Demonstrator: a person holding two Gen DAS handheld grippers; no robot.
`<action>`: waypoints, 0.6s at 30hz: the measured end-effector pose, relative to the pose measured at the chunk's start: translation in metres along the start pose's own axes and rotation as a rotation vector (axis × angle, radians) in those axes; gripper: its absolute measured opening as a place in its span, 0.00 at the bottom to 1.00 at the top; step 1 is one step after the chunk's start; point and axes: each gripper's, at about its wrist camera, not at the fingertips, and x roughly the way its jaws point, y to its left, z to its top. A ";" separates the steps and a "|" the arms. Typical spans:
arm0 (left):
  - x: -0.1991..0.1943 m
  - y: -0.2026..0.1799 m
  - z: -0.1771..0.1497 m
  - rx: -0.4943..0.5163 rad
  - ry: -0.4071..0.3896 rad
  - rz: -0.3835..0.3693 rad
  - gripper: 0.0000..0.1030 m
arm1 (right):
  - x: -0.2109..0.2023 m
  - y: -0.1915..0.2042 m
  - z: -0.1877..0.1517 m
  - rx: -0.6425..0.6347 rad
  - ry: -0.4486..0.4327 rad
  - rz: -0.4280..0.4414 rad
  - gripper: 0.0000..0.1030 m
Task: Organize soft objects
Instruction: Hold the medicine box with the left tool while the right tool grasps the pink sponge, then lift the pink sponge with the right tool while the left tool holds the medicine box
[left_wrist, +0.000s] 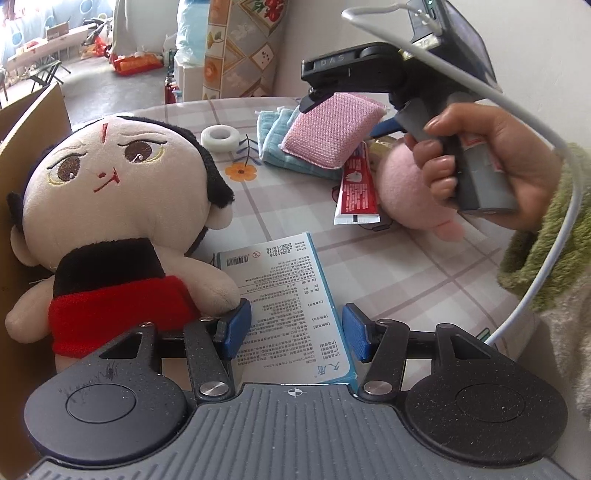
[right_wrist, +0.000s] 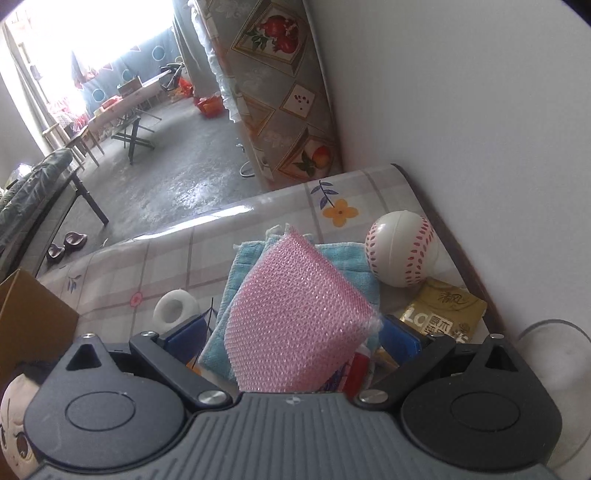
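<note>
A plush doll (left_wrist: 110, 206) with black hair and a red-and-black outfit leans against a cardboard box (left_wrist: 26, 140) at the left. My left gripper (left_wrist: 295, 330) is open just right of the doll's hand, over a flat white-and-blue carton (left_wrist: 284, 288) lying on the table. A pink mesh sponge (right_wrist: 295, 314) rests on a folded blue cloth (right_wrist: 343, 258). My right gripper (right_wrist: 293, 334) is open and straddles the sponge, its pads (right_wrist: 402, 334) not pressing on it. The left wrist view shows the same right gripper (left_wrist: 347, 114), held by a hand, over the sponge (left_wrist: 332, 125). A pink plush (left_wrist: 410, 192) lies under that hand.
A toy baseball (right_wrist: 402, 254) and a gold packet (right_wrist: 443, 314) sit by the wall at the right. A white tape roll (left_wrist: 221, 137) and a red toothpaste tube (left_wrist: 356, 184) lie on the checked tablecloth (left_wrist: 388, 266). The table's far edge drops to the floor.
</note>
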 end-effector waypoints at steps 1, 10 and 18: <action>0.000 0.000 0.000 -0.003 0.002 -0.003 0.54 | 0.001 0.001 -0.001 -0.003 -0.006 -0.003 0.86; 0.001 0.003 0.001 -0.001 0.008 0.000 0.54 | -0.002 0.010 -0.004 -0.071 -0.089 -0.020 0.52; -0.009 0.012 -0.002 -0.027 0.020 -0.063 0.67 | -0.066 0.006 -0.011 -0.100 -0.208 0.078 0.37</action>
